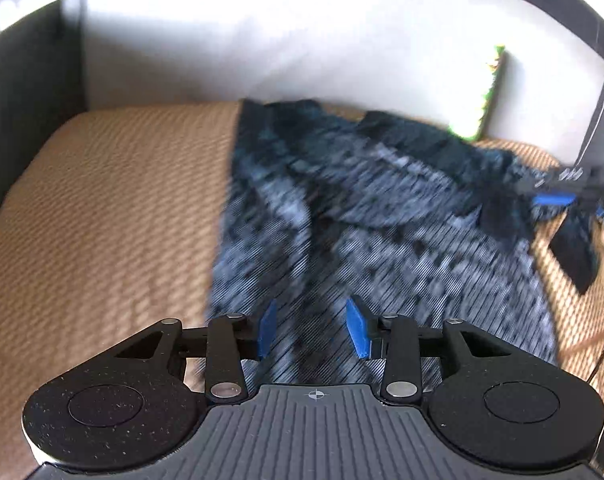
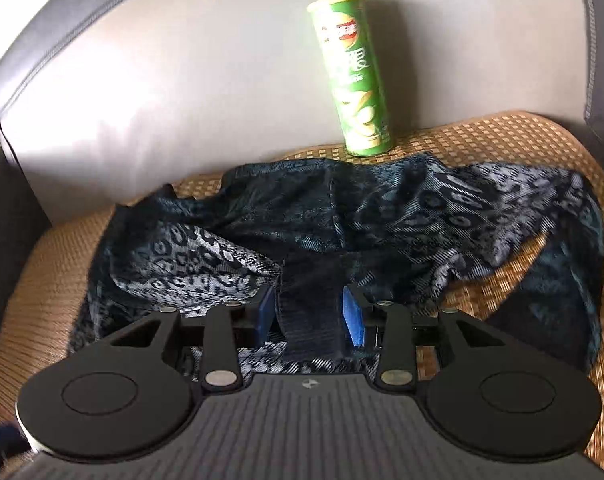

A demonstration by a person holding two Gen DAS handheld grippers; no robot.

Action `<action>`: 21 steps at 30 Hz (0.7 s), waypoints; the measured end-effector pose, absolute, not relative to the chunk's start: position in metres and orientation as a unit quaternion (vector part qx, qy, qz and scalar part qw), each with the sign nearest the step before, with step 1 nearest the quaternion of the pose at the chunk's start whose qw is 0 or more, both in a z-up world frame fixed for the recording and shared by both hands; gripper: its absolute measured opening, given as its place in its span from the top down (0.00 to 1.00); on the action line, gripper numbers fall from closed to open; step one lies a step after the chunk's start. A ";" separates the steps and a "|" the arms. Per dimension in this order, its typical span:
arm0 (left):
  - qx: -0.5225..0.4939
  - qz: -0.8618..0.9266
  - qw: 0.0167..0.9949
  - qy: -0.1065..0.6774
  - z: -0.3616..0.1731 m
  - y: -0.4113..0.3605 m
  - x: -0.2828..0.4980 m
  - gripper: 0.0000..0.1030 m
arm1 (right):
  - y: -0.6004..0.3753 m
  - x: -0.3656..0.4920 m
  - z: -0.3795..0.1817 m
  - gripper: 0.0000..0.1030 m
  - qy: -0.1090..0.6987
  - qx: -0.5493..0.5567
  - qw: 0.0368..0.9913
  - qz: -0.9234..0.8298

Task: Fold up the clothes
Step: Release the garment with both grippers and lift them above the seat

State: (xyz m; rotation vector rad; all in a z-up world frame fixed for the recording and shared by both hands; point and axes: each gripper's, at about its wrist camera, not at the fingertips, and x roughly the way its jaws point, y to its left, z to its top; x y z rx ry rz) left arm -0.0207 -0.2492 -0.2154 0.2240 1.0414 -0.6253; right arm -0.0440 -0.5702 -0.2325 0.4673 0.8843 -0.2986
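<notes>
Motion blur is smearing our left wrist view: the left gripper (image 1: pixel 313 328) is hovering, jaws apart and empty, over the leopard-print garment (image 1: pixel 341 216) lying on the woven seat mat (image 1: pixel 102 208). In our right wrist view, the right gripper (image 2: pixel 307 318) is straddling a dark strap (image 2: pixel 309 320) with jaws spread, below the green chip can (image 2: pixel 353 76).

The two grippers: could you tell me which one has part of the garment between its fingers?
The right gripper: a dark strip of the patterned garment runs between its fingers. The left gripper hovers open above it.
</notes>
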 end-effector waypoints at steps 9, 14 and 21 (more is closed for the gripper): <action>0.148 -0.318 0.795 0.495 -0.225 -0.313 -0.019 0.45 | -0.565 0.009 -0.281 0.71 0.479 0.159 0.851 -0.146; 0.153 -0.319 0.786 0.507 -0.224 -0.320 -0.015 0.44 | -0.604 -0.019 -0.260 0.93 0.445 0.238 0.849 -0.155; 0.131 -0.349 0.760 0.531 -0.205 -0.334 0.011 0.41 | -0.641 -0.070 -0.195 0.97 0.346 0.339 0.873 -0.055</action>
